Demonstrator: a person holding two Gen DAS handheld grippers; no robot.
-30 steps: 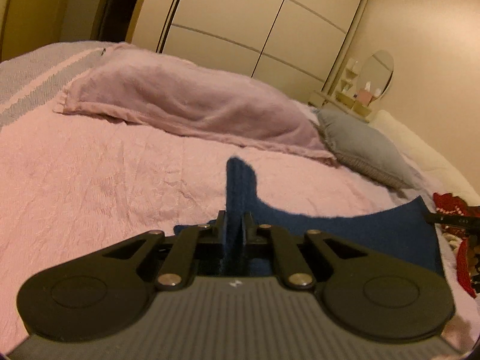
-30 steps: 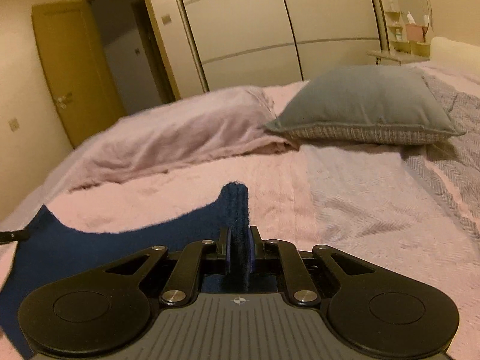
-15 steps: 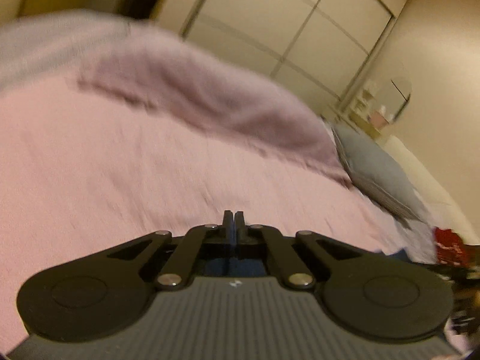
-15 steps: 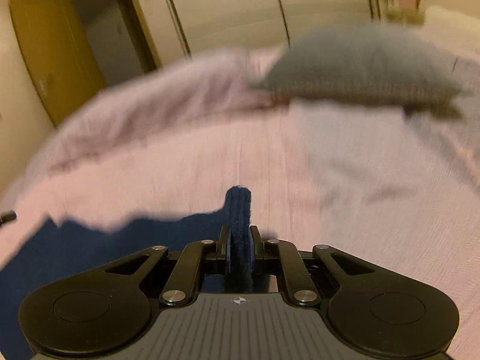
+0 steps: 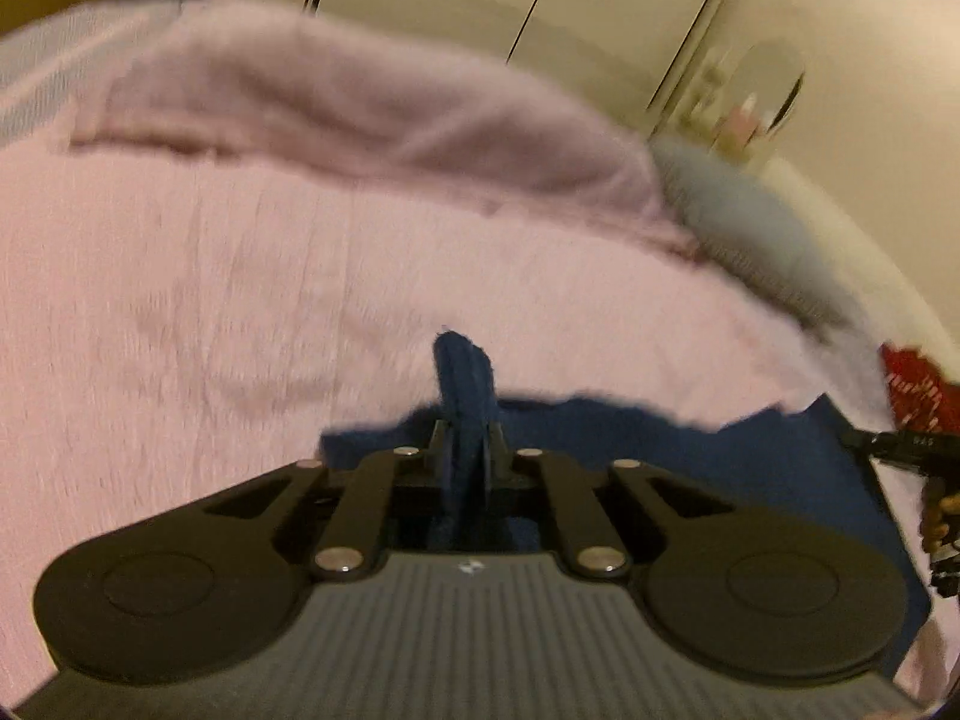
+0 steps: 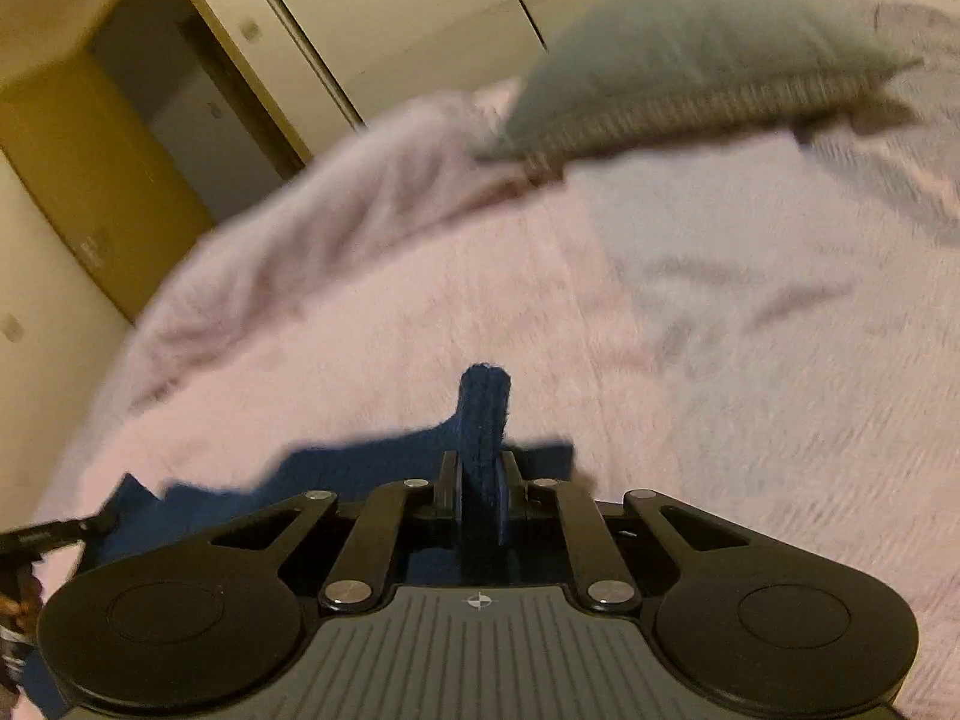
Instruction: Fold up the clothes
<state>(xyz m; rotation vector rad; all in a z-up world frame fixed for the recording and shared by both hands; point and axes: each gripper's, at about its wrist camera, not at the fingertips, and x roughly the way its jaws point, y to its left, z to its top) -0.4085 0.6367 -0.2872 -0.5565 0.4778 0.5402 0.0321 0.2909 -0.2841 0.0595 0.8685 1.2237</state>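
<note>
A dark blue garment (image 5: 660, 444) is stretched between my two grippers over a pink bedspread (image 5: 240, 300). My left gripper (image 5: 467, 447) is shut on one corner of it, and a bunched tip of blue cloth sticks up past the fingers. My right gripper (image 6: 481, 474) is shut on the other corner of the blue garment (image 6: 360, 468), again with a tuft standing above the pads. Each view shows the other gripper's tip at its edge: the right one (image 5: 900, 441) and the left one (image 6: 54, 534). Both pictures are motion-blurred.
A pink pillow (image 5: 360, 102) and a grey cushion (image 6: 690, 60) lie at the head of the bed. Red clothing (image 5: 918, 384) lies at the bed's right side. Wardrobe doors (image 5: 540, 0), a yellow door (image 6: 90, 192) and a mirror shelf (image 5: 762, 96) stand beyond.
Both grippers have sunk toward the bedspread, still holding the blue garment. The right gripper's view has rolled, so the bed now tilts. The cloth tuft in the left gripper shows again after half a second ago.
</note>
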